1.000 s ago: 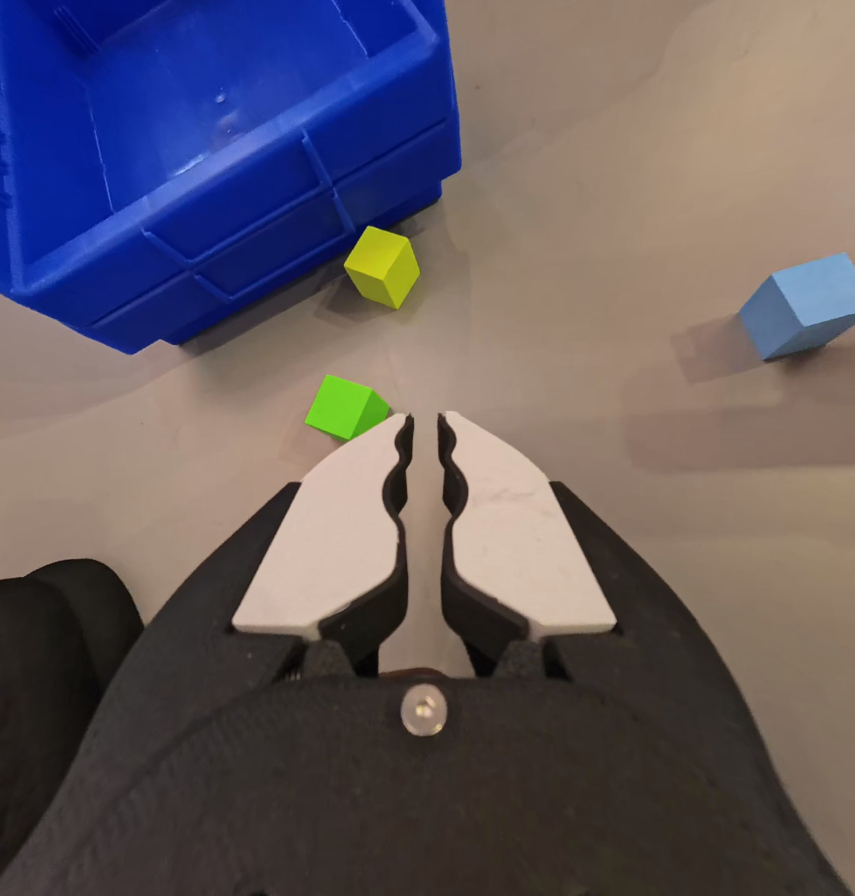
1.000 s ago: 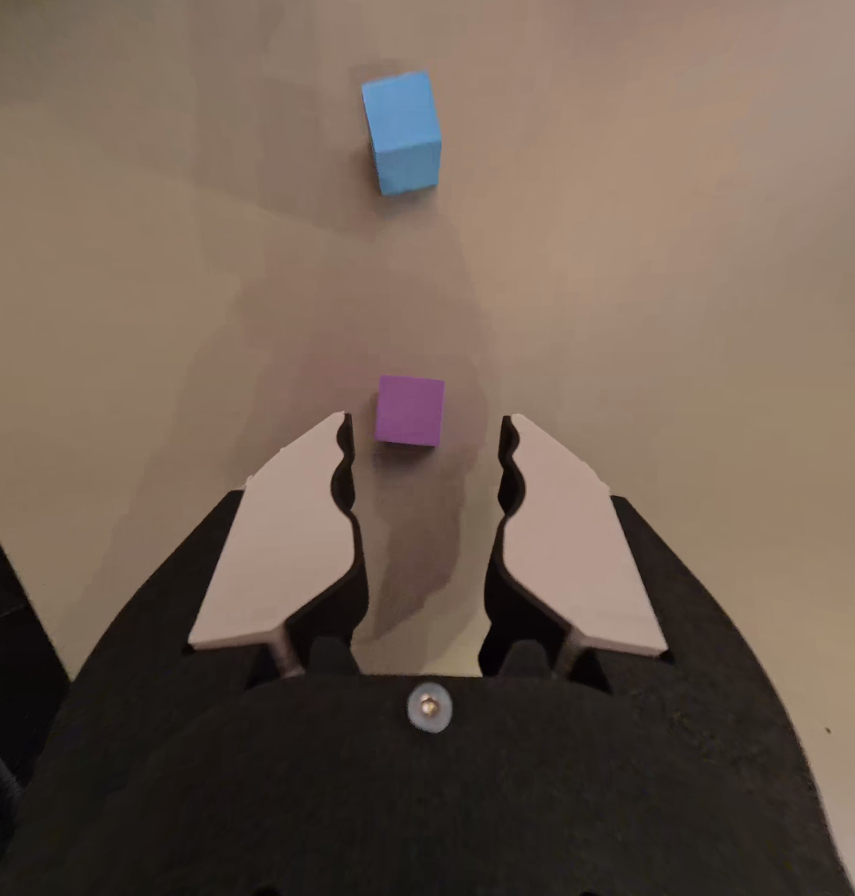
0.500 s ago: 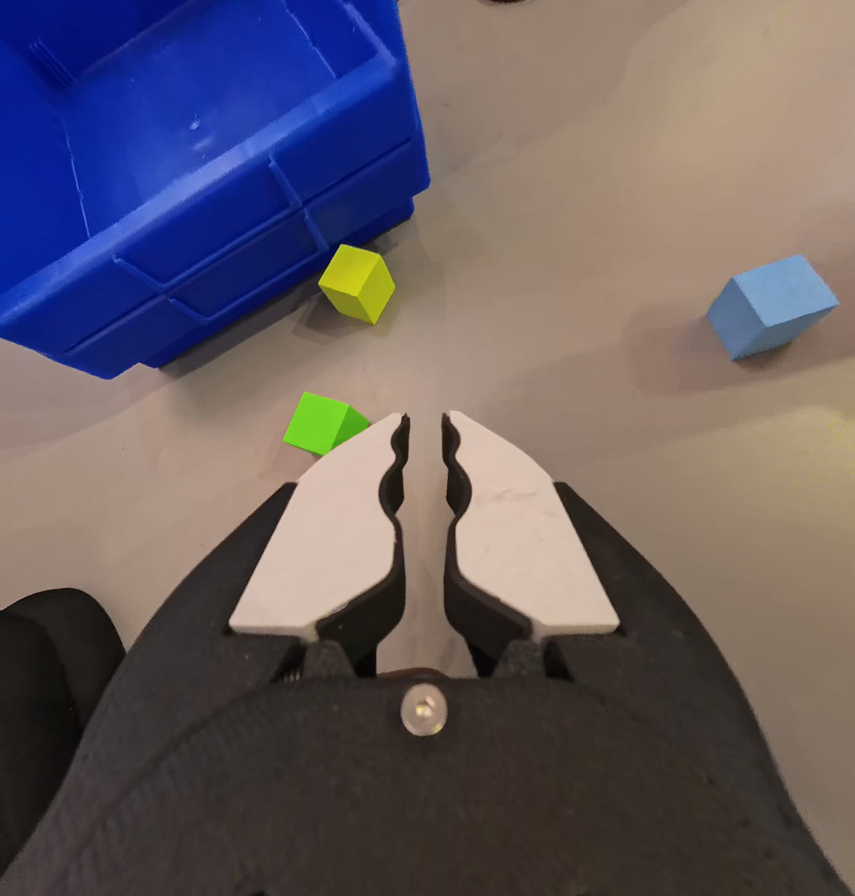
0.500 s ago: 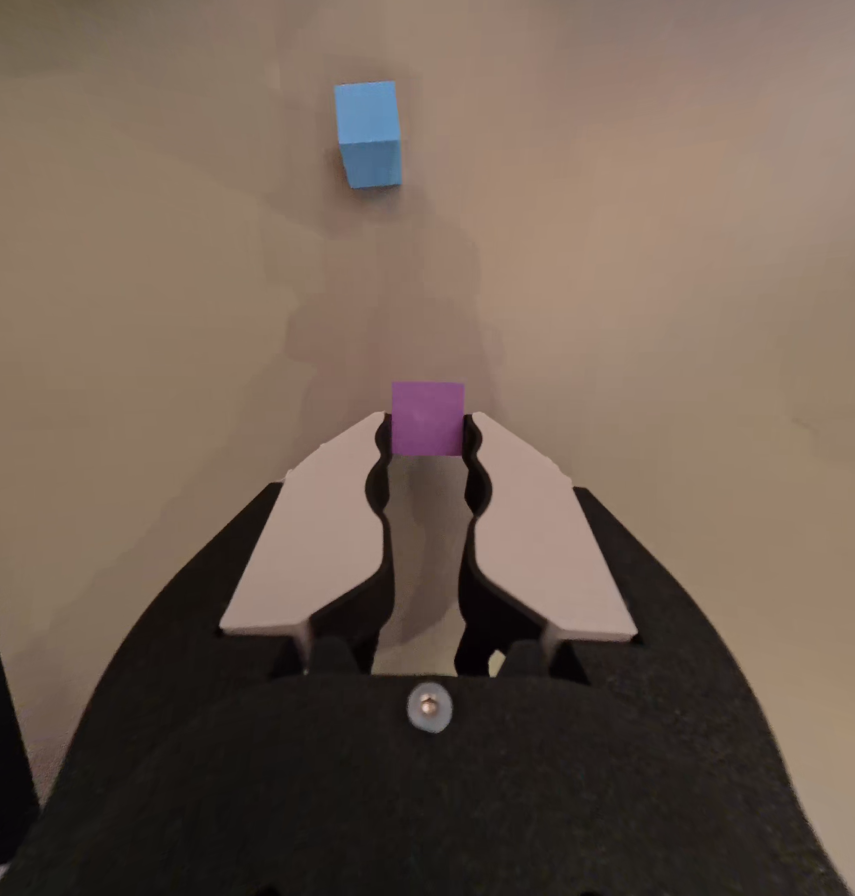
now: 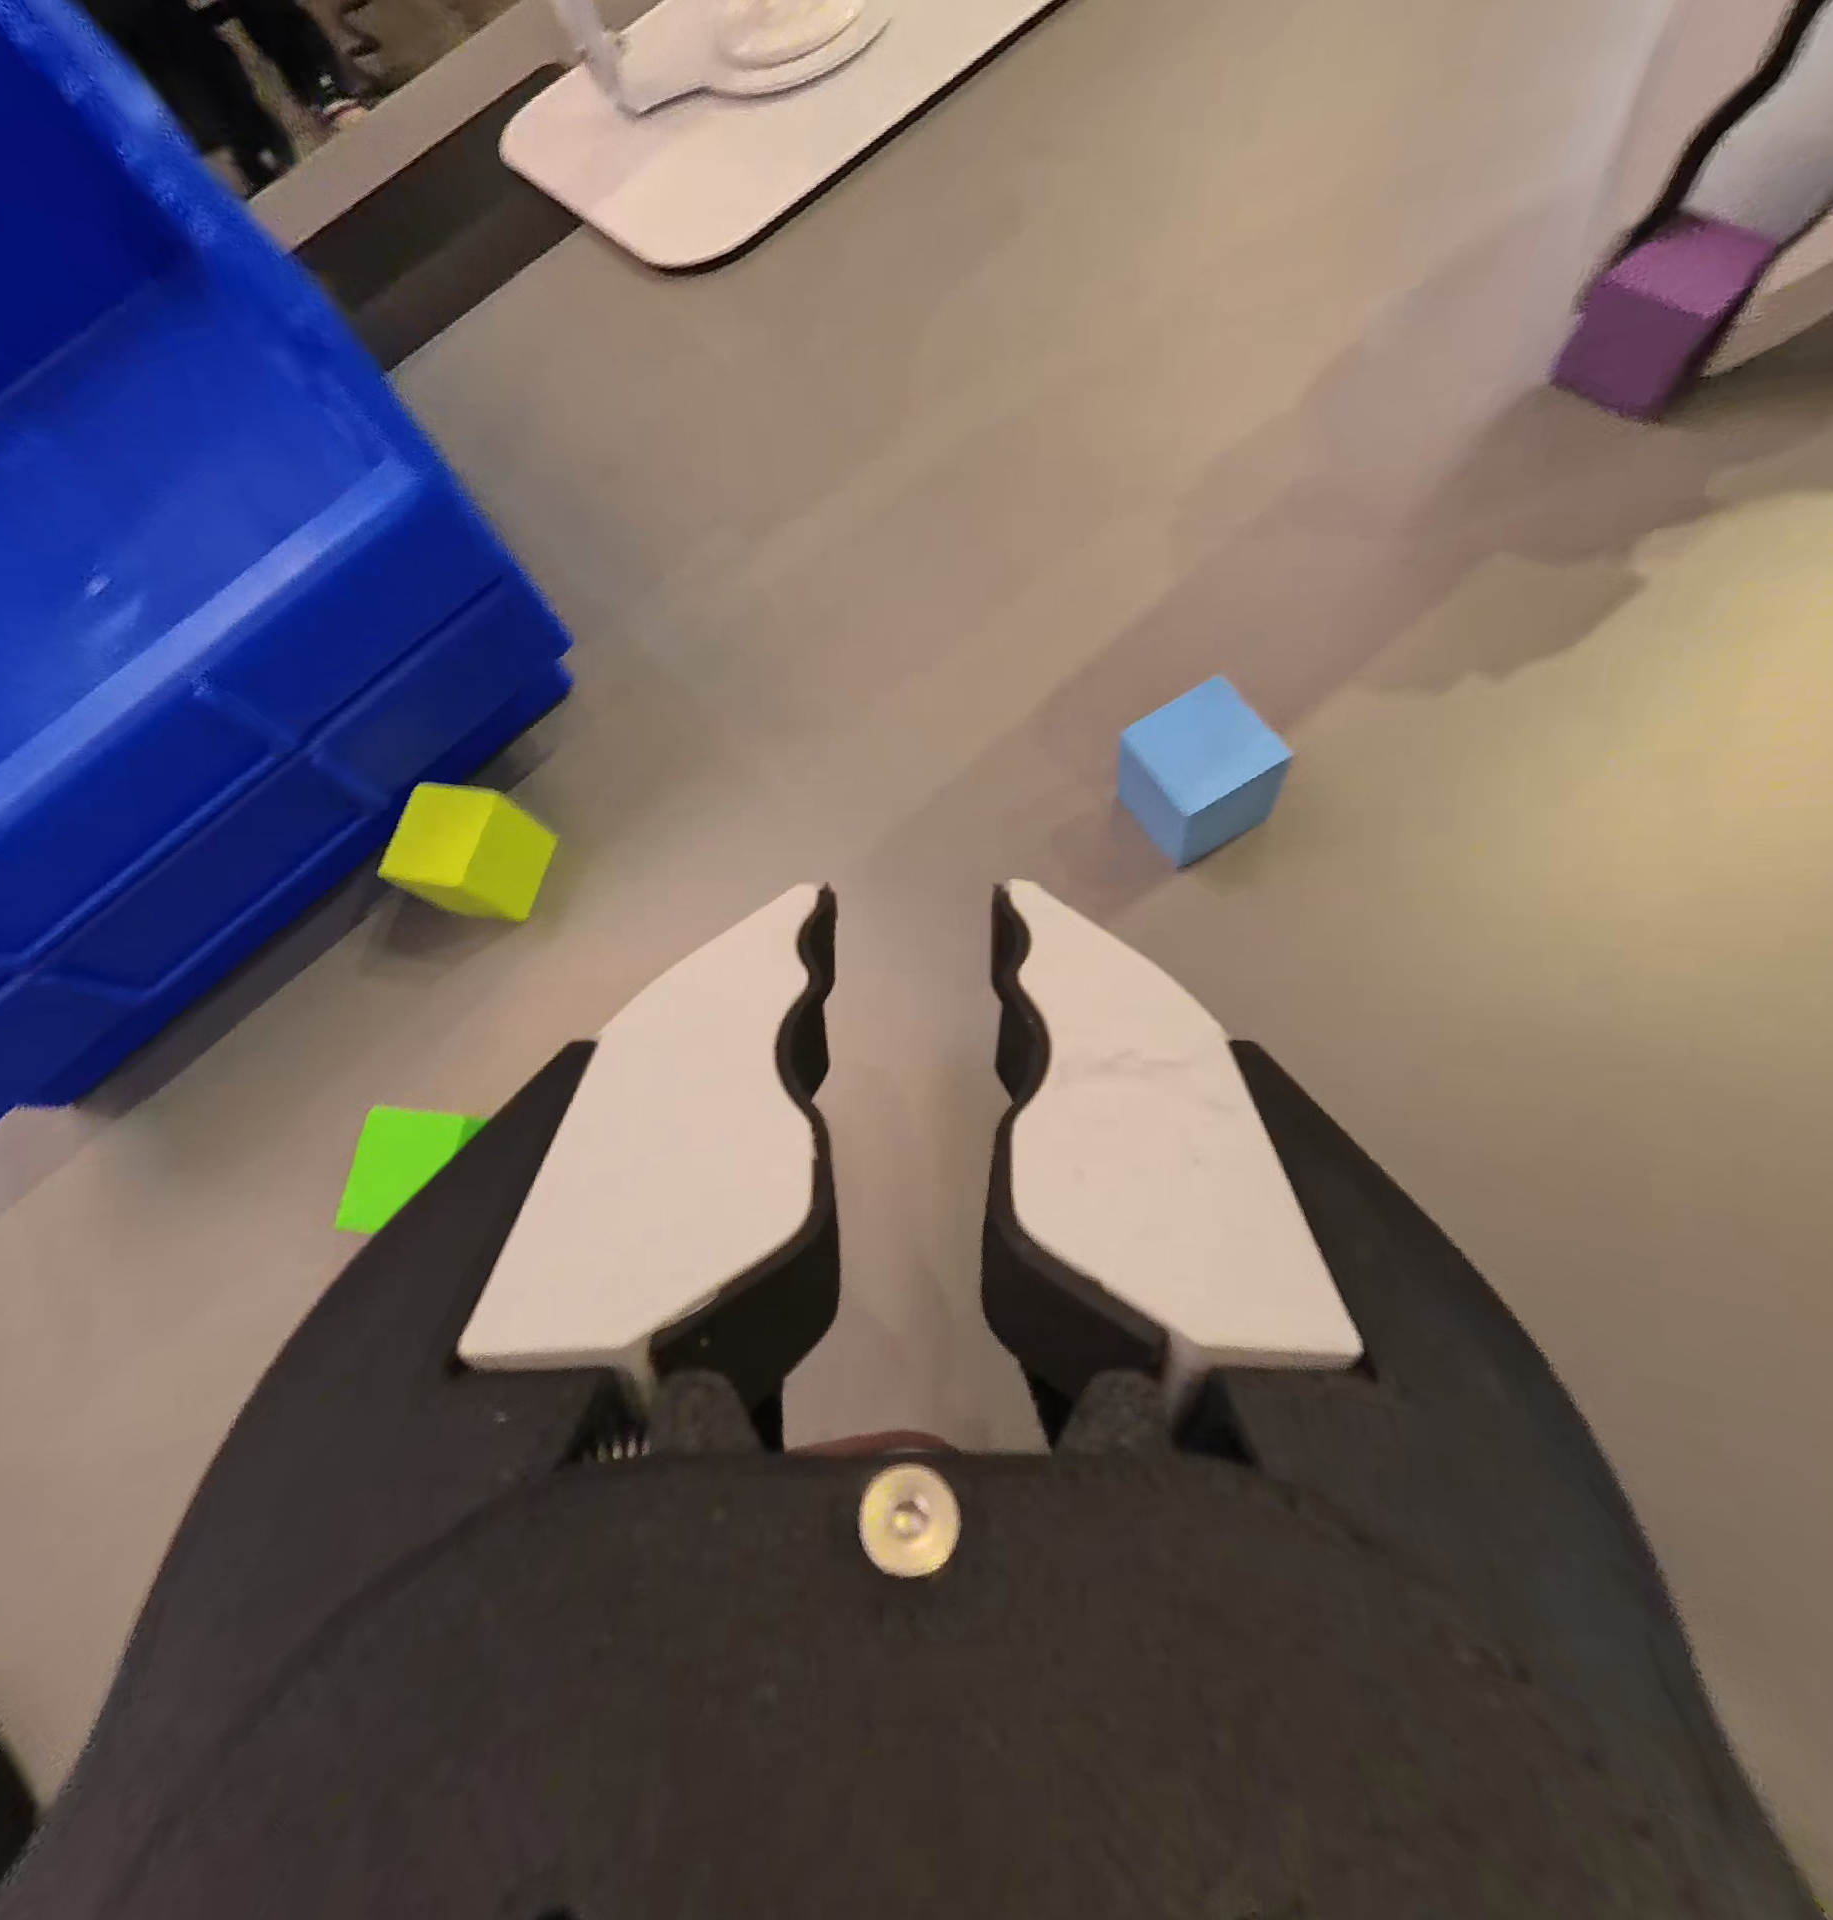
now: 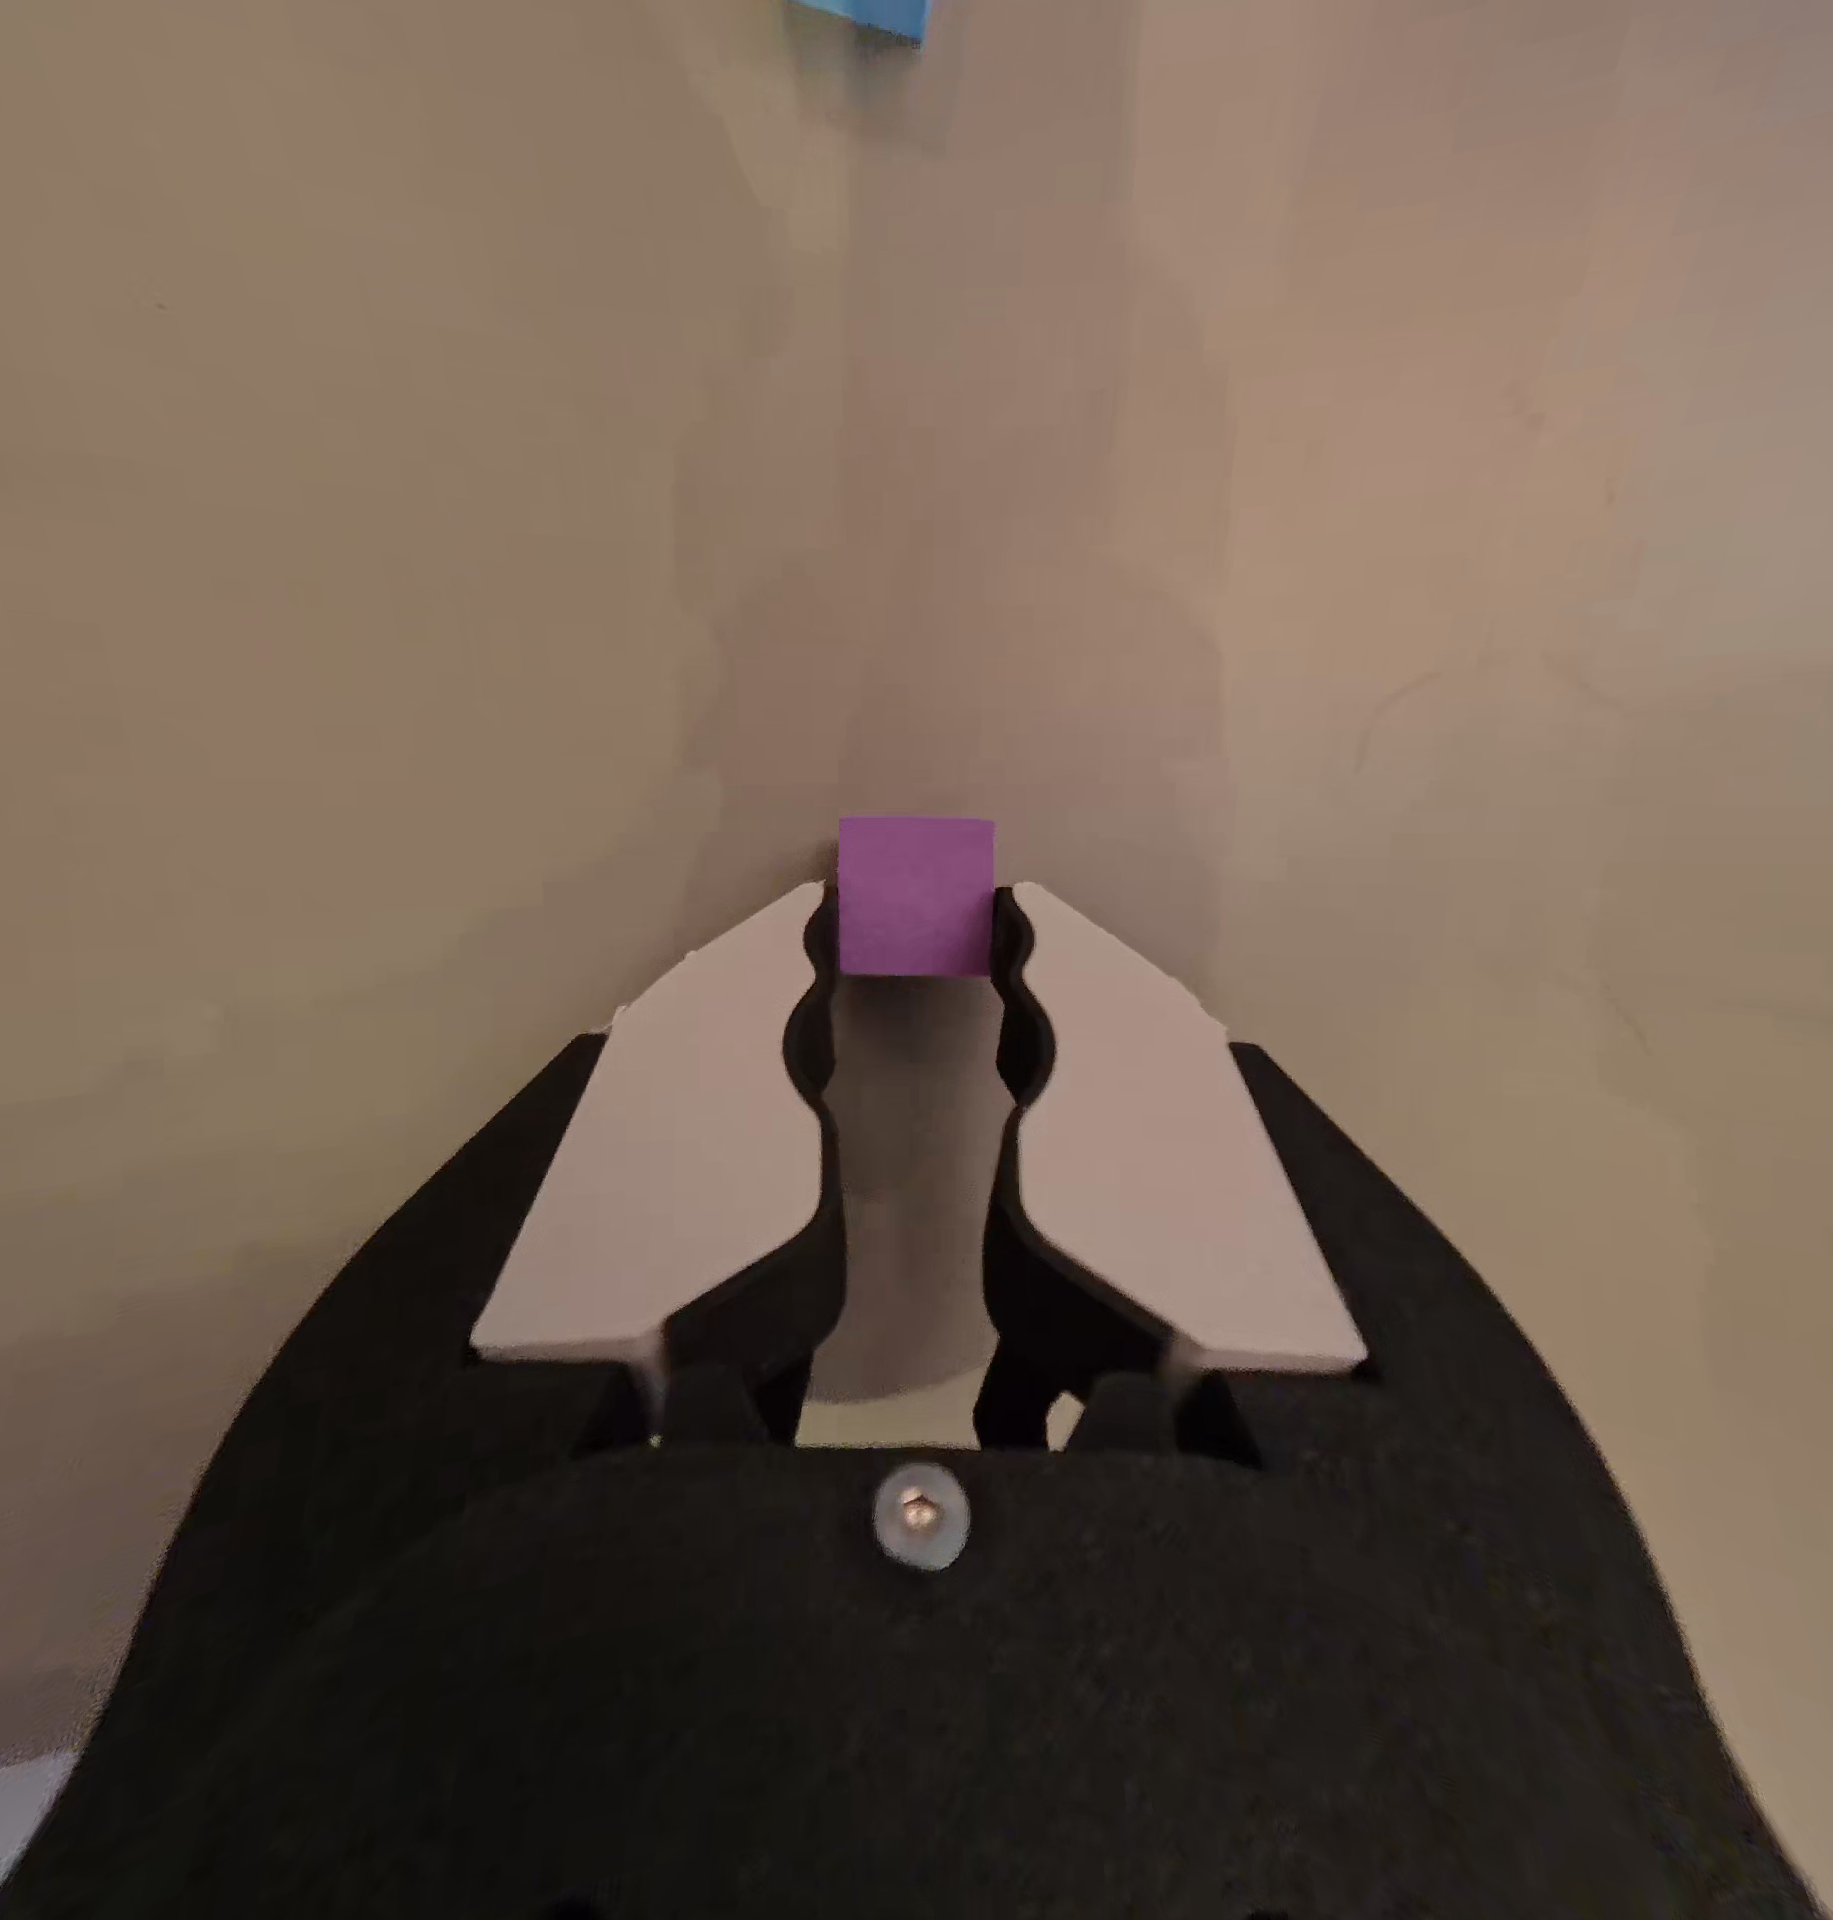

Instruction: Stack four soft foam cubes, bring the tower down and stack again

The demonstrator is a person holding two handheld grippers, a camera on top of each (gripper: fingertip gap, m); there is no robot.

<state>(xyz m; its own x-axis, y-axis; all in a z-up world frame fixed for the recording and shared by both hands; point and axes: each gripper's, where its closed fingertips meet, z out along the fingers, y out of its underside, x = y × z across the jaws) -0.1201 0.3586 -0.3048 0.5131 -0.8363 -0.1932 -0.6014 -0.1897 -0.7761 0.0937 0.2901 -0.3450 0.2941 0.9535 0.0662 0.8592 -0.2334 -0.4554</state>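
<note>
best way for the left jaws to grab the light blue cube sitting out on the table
Grip the light blue cube across two opposite vertical side faces, coming down from above. It rests flat on the table, apart from the other cubes, but turned corner-on to the left gripper, so the gripper probably has to twist to meet its faces squarely. The open jaws look about as wide as the cube.

Two alike: left gripper [image 5: 912,904] and right gripper [image 6: 917,899]. Rough black body, broad and rounded, narrowing forward into two arms. Flat off-white fingers [image 5: 683,1164], curved outside, tapering to the tips. Black wavy pads [image 6: 813,1039] along the inner edges. One silver hex screw [image 5: 909,1521] centred on the body.
</note>
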